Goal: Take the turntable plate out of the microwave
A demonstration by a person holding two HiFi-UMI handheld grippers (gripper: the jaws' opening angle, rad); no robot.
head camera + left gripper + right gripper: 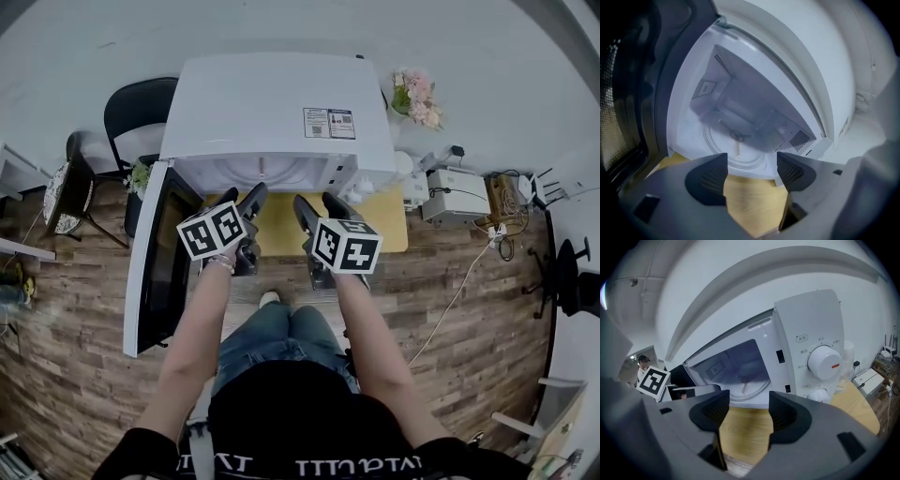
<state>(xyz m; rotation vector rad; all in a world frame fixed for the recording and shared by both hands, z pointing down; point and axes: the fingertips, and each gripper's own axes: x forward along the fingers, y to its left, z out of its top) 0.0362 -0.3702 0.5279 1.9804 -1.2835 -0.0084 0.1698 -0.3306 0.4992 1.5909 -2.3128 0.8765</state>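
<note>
The white microwave [272, 112] stands on a yellow wooden table [281, 232] with its door [159, 262] swung open to the left. The clear glass turntable plate [736, 147] lies flat on the cavity floor; it also shows in the right gripper view [751, 385]. From the head view the microwave's top hides it. My left gripper [242, 199] [752, 164] hovers in front of the opening, jaws open with only table showing between them. Beside it, my right gripper [317, 202] [749, 401] is also open and empty, short of the cavity.
The control panel with its white dial [824, 362] is on the microwave's right. A black chair [131, 108] stands back left, pink flowers [417, 98] back right. A white box device [455, 197] and cables lie on the floor at right.
</note>
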